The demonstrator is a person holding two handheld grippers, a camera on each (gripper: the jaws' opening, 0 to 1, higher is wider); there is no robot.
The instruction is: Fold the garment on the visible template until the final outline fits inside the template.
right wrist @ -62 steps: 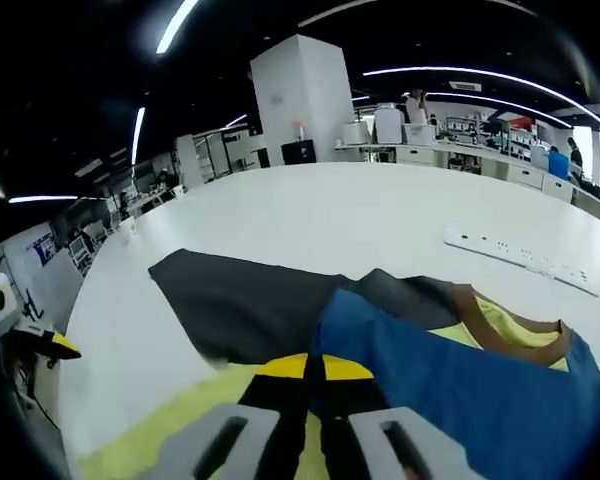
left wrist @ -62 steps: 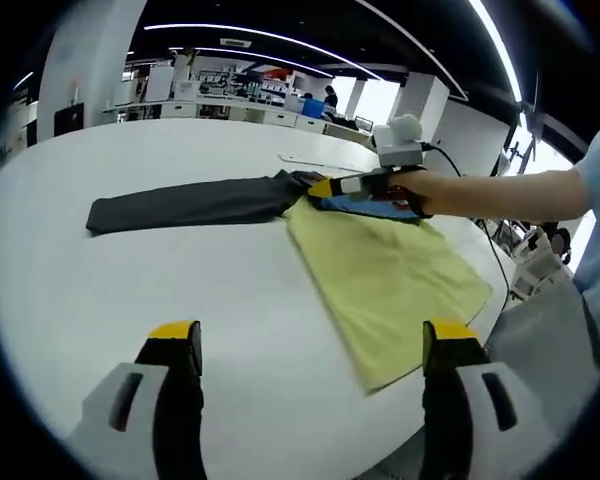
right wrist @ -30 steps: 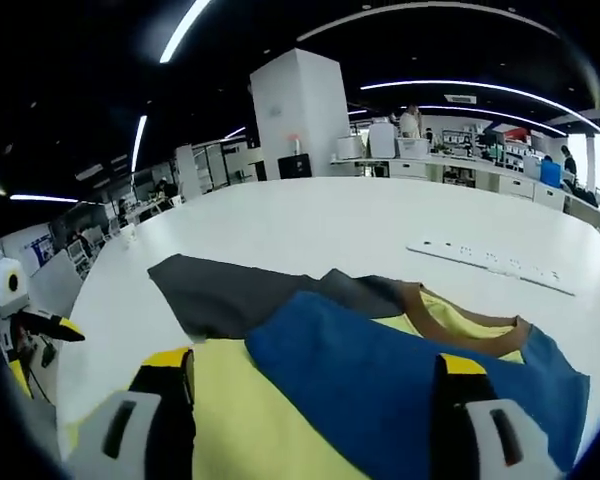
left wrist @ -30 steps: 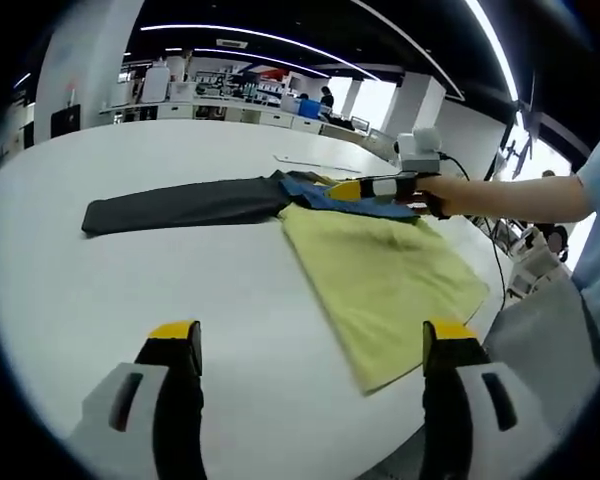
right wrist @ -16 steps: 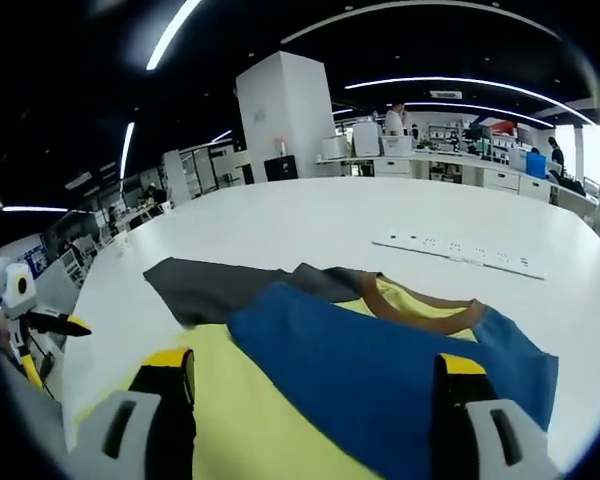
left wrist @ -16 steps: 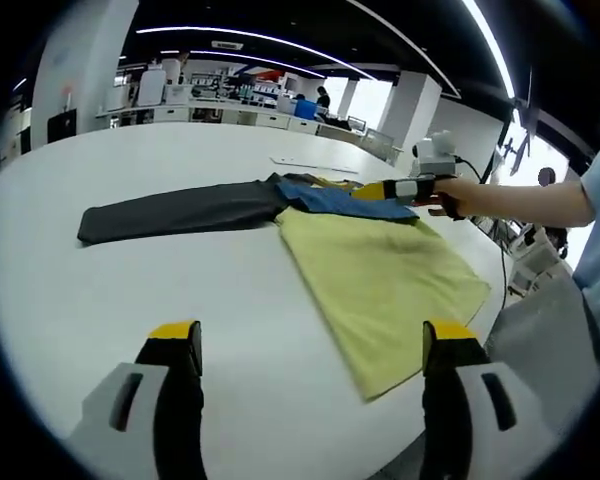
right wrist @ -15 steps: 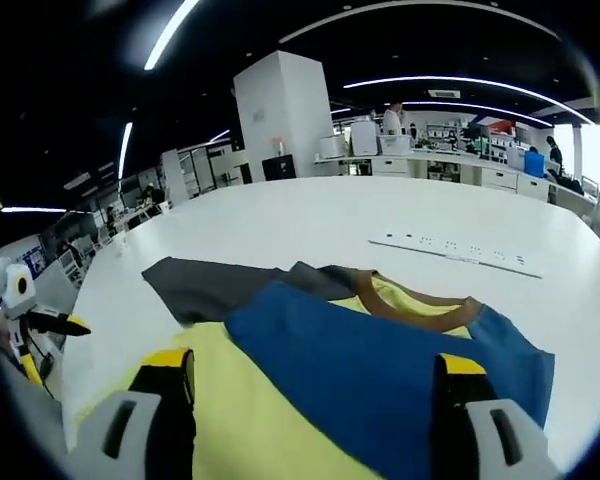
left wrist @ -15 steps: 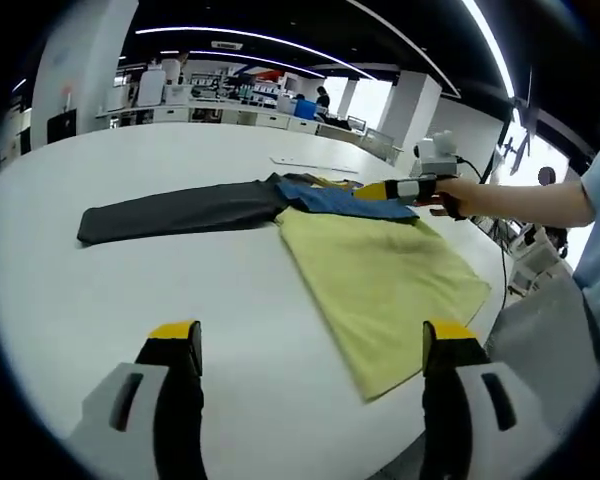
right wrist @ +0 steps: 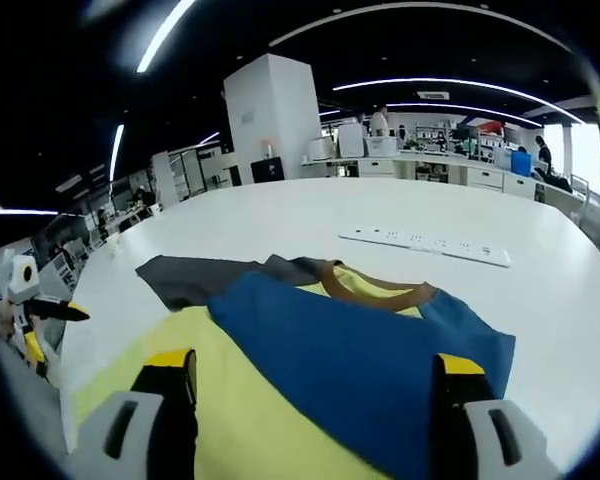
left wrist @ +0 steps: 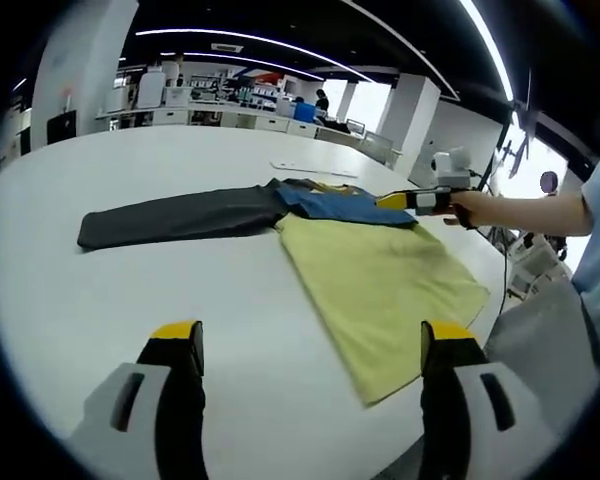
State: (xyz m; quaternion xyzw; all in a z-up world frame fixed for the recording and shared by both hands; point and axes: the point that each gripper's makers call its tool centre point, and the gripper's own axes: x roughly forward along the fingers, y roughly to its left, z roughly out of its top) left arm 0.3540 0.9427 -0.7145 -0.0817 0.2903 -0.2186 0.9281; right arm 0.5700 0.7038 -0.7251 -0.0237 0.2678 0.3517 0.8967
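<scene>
A shirt with a yellow body (left wrist: pixel 380 280) lies flat on the white table (left wrist: pixel 100 300). Its blue sleeve (left wrist: pixel 340 204) is folded across the chest, and its dark grey sleeve (left wrist: pixel 170 215) stretches out to the left. My left gripper (left wrist: pixel 310 400) hovers open over bare table, well short of the shirt. A hand holds my right gripper (left wrist: pixel 388 201) just past the blue sleeve's end. In the right gripper view the right gripper (right wrist: pixel 315 400) stands open above the yellow body (right wrist: pixel 140 380) and blue sleeve (right wrist: pixel 380 350), with the brown collar (right wrist: pixel 375 290) and grey sleeve (right wrist: pixel 195 278) beyond.
A white power strip (right wrist: pixel 425 245) lies on the table beyond the collar, also seen as the power strip (left wrist: pixel 315 168). The table edge runs close to the shirt's right side, where a person's arm and trousers show. Desks and pillars stand far behind.
My right gripper, shut on the blue sleeve two seconds ago, has opened, let it go and drawn back to the right. The sleeve stays folded. My left gripper has barely moved.
</scene>
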